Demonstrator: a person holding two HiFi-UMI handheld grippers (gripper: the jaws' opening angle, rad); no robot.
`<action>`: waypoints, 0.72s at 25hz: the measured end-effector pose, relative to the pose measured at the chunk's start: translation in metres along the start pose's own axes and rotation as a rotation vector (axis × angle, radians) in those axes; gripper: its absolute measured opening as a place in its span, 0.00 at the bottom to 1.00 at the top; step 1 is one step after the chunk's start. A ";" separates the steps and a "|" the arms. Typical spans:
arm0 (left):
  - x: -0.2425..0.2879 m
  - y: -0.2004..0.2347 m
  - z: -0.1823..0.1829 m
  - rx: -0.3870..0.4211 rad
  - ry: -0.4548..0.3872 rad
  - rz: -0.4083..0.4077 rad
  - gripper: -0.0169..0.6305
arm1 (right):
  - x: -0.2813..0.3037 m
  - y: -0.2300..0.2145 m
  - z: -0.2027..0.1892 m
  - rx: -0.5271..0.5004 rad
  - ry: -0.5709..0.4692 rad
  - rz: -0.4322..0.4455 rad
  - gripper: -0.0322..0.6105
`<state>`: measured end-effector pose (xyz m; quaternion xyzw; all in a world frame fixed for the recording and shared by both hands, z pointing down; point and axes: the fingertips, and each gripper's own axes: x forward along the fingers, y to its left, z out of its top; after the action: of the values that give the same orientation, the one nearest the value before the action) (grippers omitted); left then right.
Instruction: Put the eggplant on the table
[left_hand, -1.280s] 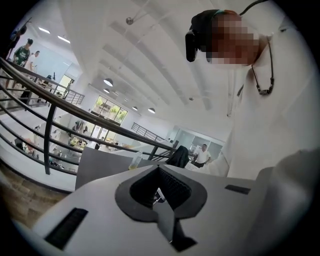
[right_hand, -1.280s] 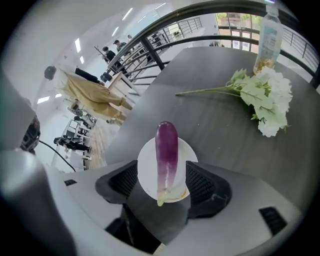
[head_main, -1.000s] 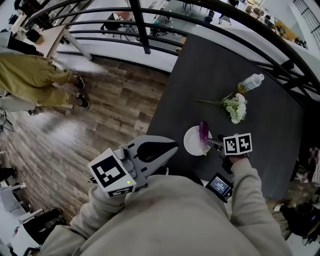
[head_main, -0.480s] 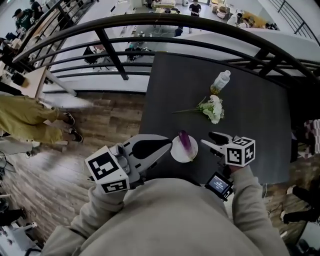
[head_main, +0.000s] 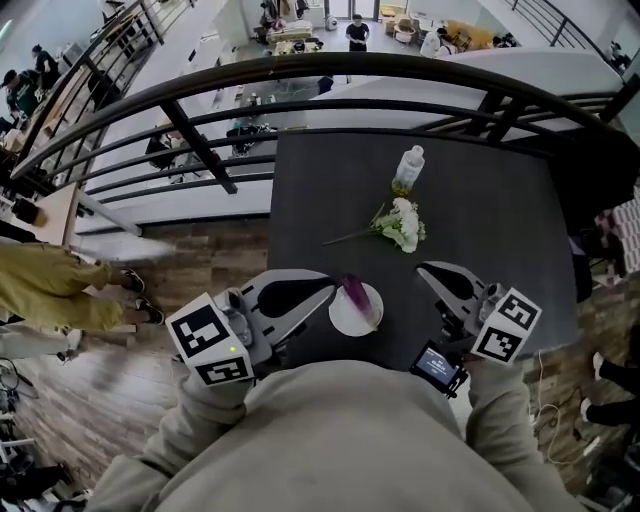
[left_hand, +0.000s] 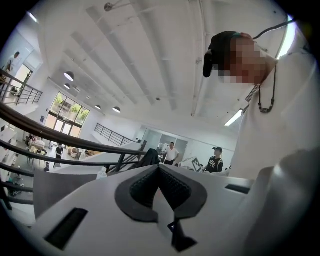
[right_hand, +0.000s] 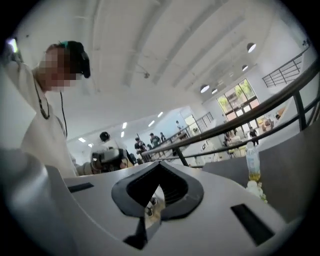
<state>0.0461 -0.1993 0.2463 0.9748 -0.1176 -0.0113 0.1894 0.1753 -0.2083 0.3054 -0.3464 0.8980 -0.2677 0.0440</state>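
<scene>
Purple and glossy, the eggplant (head_main: 352, 293) lies across a white plate (head_main: 340, 318) that sits close to the near edge of the dark counter (head_main: 480, 200), so it is on the plate and not on the bare surface. The left hand-held gripper (head_main: 326, 291) hangs just beside the plate with its jaws clenched on nothing. The right hand-held gripper (head_main: 428, 269) is a little farther off on the other side, likewise clenched and empty. The likeliest trouble is an approach with the jaws together: they would shove the eggplant instead of straddling it, and its rounded body could roll off the plate toward the edge. Its smooth skin also looks prone to slipping out of a shallow pinch. The plate looks light, and a sideways nudge from either hand-held gripper could slide it over the near edge onto the floor. The flowers (head_main: 402, 224) and the bottle (head_main: 409, 166) stand well apart farther back, so they seem at risk only if the eggplant is set down far across the counter.
</scene>
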 end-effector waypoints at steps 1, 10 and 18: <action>0.000 0.000 0.001 0.005 0.000 -0.002 0.03 | -0.005 0.009 0.015 -0.011 -0.055 0.007 0.07; 0.026 0.010 0.008 0.024 -0.012 -0.023 0.03 | -0.014 0.028 0.064 -0.151 -0.088 0.028 0.07; 0.001 0.009 0.003 0.004 -0.022 0.026 0.03 | -0.009 0.038 0.054 -0.153 -0.039 0.024 0.07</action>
<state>0.0450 -0.2090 0.2469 0.9734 -0.1322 -0.0191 0.1862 0.1744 -0.2035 0.2388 -0.3434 0.9188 -0.1908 0.0382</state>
